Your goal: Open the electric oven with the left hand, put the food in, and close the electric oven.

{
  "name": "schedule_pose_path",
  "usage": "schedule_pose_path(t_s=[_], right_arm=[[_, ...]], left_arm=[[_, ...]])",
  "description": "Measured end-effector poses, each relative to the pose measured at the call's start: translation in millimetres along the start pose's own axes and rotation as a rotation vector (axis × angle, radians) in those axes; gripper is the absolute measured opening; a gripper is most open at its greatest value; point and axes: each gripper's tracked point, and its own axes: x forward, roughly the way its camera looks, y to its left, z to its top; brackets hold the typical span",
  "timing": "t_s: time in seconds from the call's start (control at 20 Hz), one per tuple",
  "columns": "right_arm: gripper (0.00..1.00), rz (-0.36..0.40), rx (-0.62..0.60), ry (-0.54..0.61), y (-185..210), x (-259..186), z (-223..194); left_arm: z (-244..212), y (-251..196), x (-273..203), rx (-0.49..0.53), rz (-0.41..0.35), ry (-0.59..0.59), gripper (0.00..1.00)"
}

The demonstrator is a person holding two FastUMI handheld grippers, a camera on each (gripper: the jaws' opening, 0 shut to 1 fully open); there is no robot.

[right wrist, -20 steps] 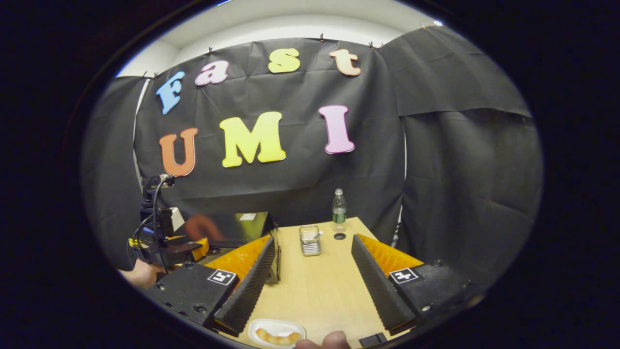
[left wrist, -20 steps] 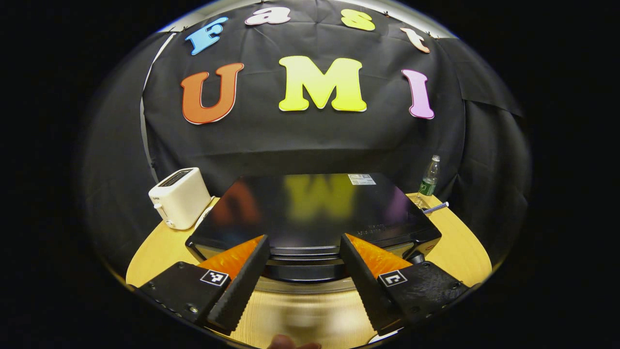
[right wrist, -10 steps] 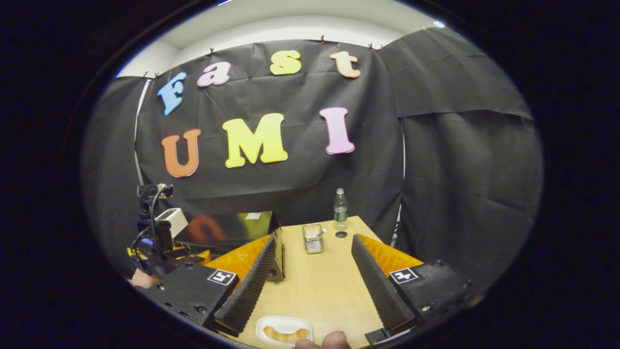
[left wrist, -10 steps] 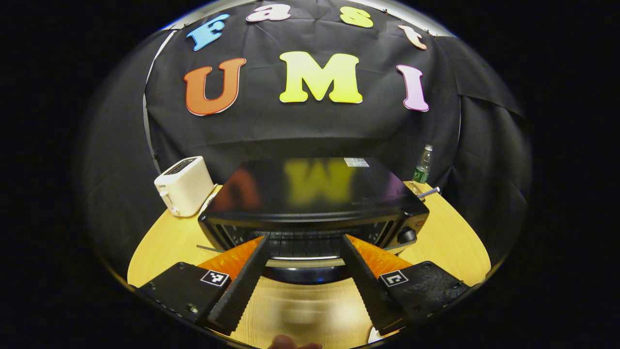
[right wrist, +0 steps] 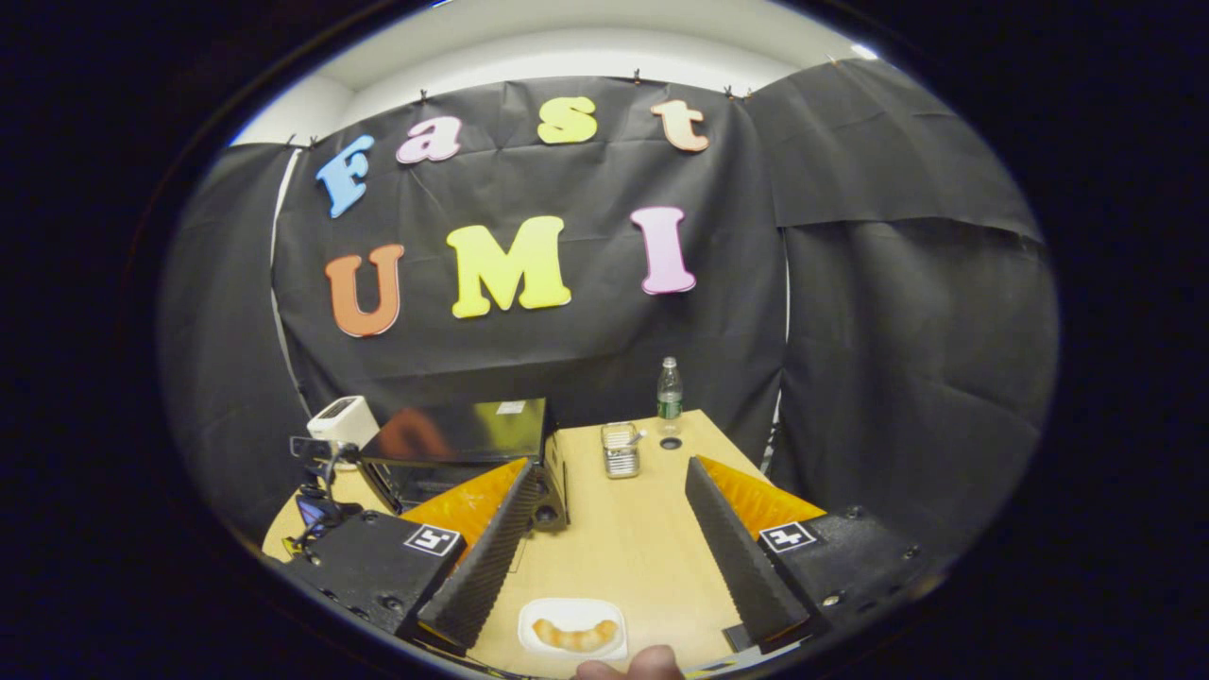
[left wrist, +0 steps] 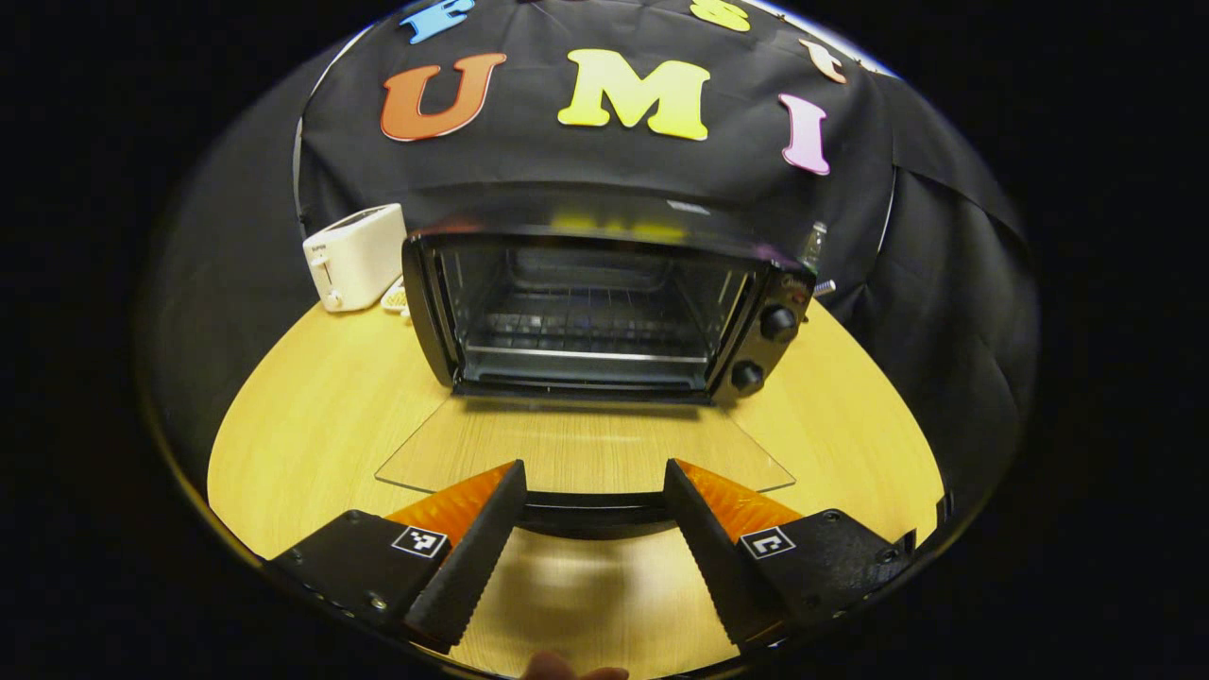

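On the far left of the wooden tabletop (left wrist: 312, 416) stands a white toaster (left wrist: 354, 255), out of the way of the work. Next to it, near the middle, is the black electric oven (left wrist: 604, 302), its glass door (left wrist: 586, 453) folded down flat toward me, so the wire rack (left wrist: 586, 331) inside is exposed and ready to take food. My left hand-held gripper (left wrist: 590, 529) sits at the door's dark handle (left wrist: 590, 510), fingers spread wide on either side of it and not pressing on it; I judge it is there because it is the one that works the door. To the right, two control knobs (left wrist: 770, 340) run down the oven's front panel. Further right, my right hand-held gripper (right wrist: 609, 538) hangs wide apart and empty over the tabletop, just above a small white plate (right wrist: 571, 637) holding the food (right wrist: 574, 633), a curved golden pastry, placed to be picked up next. Beyond it stand a small metal basket (right wrist: 621, 450) and a water bottle (right wrist: 669, 392).
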Motion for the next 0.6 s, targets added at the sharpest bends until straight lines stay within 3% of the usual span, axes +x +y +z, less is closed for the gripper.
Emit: schedule_pose_path(t_s=[0.3, 0.6], right_arm=[[0.96, -0.053, -0.038, 0.009, -2.8, -33.6, -5.1], [0.96, -0.081, -0.065, 0.036, 3.0, -66.6, -14.0]], left_arm=[[-37.0, 9.3, 14.0, 0.006, -0.032, 0.078, 0.96], [-42.1, 8.9, 16.0, 0.064, -0.074, 0.07, 0.96]])
